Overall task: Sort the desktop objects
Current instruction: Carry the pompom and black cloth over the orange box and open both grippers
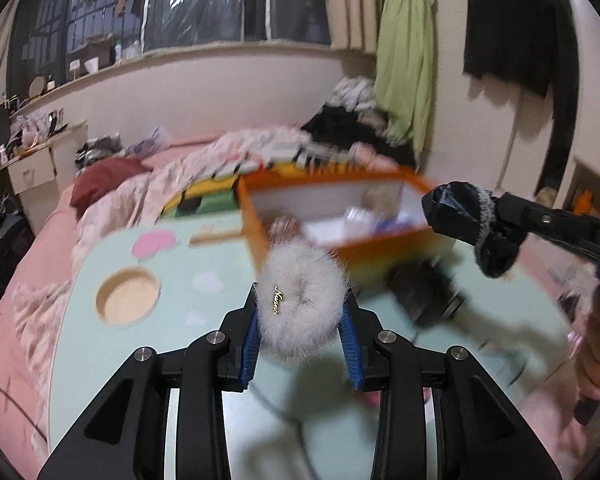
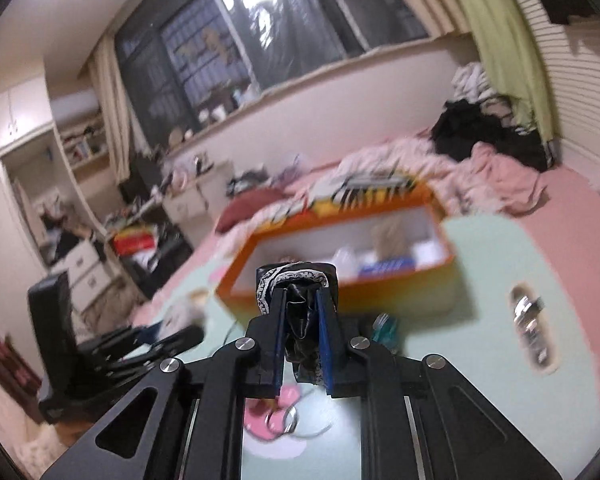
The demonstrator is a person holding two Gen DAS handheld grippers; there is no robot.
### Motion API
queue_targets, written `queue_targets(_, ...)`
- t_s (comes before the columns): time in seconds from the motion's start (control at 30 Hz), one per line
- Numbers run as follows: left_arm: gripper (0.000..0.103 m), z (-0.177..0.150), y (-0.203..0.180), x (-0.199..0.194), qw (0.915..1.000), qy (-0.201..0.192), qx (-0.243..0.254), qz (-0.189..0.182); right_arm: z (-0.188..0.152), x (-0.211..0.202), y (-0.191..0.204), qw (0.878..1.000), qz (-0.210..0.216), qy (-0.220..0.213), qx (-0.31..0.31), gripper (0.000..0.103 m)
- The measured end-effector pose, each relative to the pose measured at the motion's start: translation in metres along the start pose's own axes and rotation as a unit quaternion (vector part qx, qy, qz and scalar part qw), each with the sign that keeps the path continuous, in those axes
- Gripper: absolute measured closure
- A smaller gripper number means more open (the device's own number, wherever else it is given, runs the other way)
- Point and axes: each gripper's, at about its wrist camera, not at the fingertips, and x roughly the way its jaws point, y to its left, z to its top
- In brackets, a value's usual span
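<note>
Counted: two grippers, two scrunchies, one box, one table.

Two grippers: left gripper point(image 1: 302, 322) low centre in the left wrist view, right gripper point(image 2: 302, 320) low centre in the right wrist view. Two scrunchies, one per gripper: one white furry scrunchie point(image 1: 302, 306) at centre, one black scrunchie point(image 2: 296, 280) with a lace edge. One orange box point(image 2: 340, 280) at mid-frame. One mint-green table point(image 1: 100, 360), with one round recess point(image 1: 127, 295) at left. One dark brush-like item point(image 1: 424, 296), blurred, right of centre. Two metal rings point(image 2: 284, 420) at bottom centre, blurred.

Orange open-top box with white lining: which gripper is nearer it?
Right, narrowly. The right gripper, clamping a black scrunchie, overlaps the orange box at its right corner. The left gripper, gripping a fluffy white scrunchie, sits short of its front wall.
</note>
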Motion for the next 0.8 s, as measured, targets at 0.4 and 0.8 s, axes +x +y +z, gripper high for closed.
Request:
queue_targets(0.4, 0.032, 0.083, -0.004, 0.109, 0.9953, 0.082, -0.051, 0.002, 0.053, 0.085, -0.023, 0.995, -0.091, 0.033, -0.02, 0.07)
queue_targets(0.8, 0.021, 0.012, -0.004, 0.018, 0.9957, 0.084, -0.015, -0.036, -0.01, 0.004, -0.019, 0.994, -0.097, 0.033, -0.038, 0.02)
